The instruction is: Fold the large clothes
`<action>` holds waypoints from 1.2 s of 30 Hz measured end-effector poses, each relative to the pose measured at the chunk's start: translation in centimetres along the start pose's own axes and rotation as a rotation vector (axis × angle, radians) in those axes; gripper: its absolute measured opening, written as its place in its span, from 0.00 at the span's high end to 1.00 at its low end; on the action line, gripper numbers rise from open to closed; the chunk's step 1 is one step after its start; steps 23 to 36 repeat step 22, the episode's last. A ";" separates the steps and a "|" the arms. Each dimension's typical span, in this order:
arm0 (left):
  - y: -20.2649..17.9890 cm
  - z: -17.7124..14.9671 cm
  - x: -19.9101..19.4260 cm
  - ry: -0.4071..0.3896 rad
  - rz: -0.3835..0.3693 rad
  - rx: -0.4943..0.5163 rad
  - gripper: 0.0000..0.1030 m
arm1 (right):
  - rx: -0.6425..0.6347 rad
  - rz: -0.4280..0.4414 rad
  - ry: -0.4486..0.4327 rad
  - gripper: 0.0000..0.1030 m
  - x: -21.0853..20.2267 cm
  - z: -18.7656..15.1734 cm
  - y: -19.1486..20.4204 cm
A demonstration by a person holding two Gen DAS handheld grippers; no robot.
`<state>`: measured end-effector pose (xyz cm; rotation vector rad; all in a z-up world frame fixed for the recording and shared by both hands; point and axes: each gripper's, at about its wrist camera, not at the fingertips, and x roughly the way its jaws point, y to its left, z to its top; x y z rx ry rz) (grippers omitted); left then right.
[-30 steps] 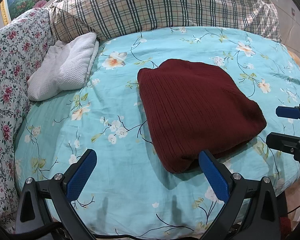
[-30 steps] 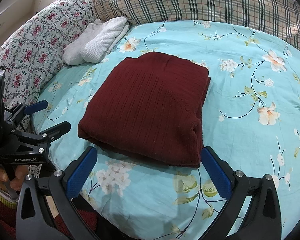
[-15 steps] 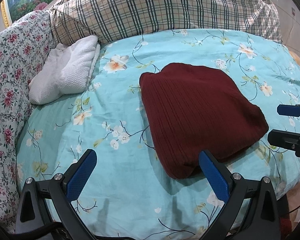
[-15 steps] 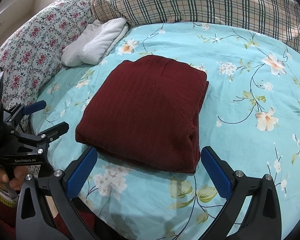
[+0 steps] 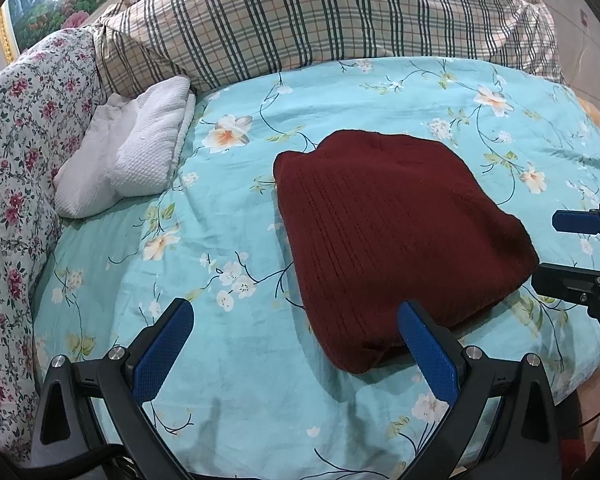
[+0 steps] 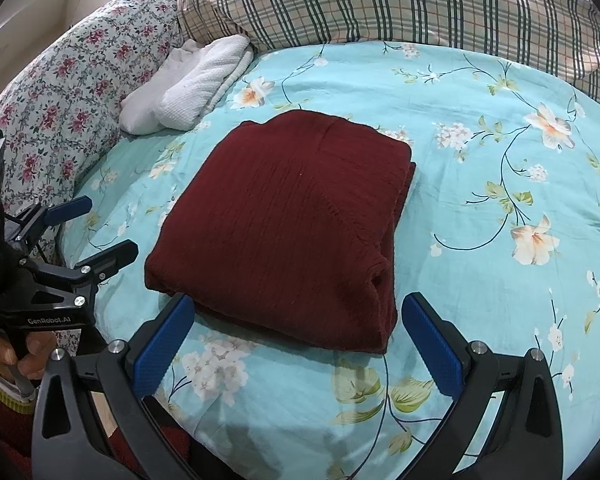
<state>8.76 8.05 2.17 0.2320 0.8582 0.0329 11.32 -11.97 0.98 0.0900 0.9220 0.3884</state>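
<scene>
A dark red ribbed sweater [image 5: 392, 232] [image 6: 292, 216] lies folded into a neat rectangle on the turquoise floral bedsheet [image 5: 228, 360] [image 6: 480, 184]. My left gripper [image 5: 296, 344] hovers open over the sheet at the sweater's near left corner, with nothing between its blue pads. My right gripper [image 6: 296, 340] hangs open just short of the sweater's near edge, also holding nothing. Each gripper shows in the other's view: the right gripper [image 5: 556, 248] at the right rim, the left gripper [image 6: 96, 228] at the left rim, held by a hand [image 6: 24, 356].
A folded white textured towel [image 5: 132, 152] [image 6: 196, 84] lies at the back left of the bed. A plaid pillow [image 5: 320, 16] [image 6: 400, 0] runs along the back, and a floral quilt [image 5: 16, 168] [image 6: 72, 80] lines the left side. The bed's near edge drops off below the grippers.
Both grippers have drawn back a little from the sweater and tilted down slightly. The sweater has not moved and both stay open.
</scene>
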 end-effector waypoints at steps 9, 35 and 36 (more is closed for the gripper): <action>0.1 0.4 0.6 0.011 0.003 -0.005 0.01 | 0.011 0.000 0.005 0.00 0.4 0.0 -0.6; -0.1 1.2 1.2 0.013 -0.010 -0.038 0.01 | 0.023 0.028 0.022 0.00 2.0 0.3 -1.5; -0.1 1.2 1.2 0.013 -0.010 -0.038 0.01 | 0.023 0.028 0.022 0.00 2.0 0.3 -1.5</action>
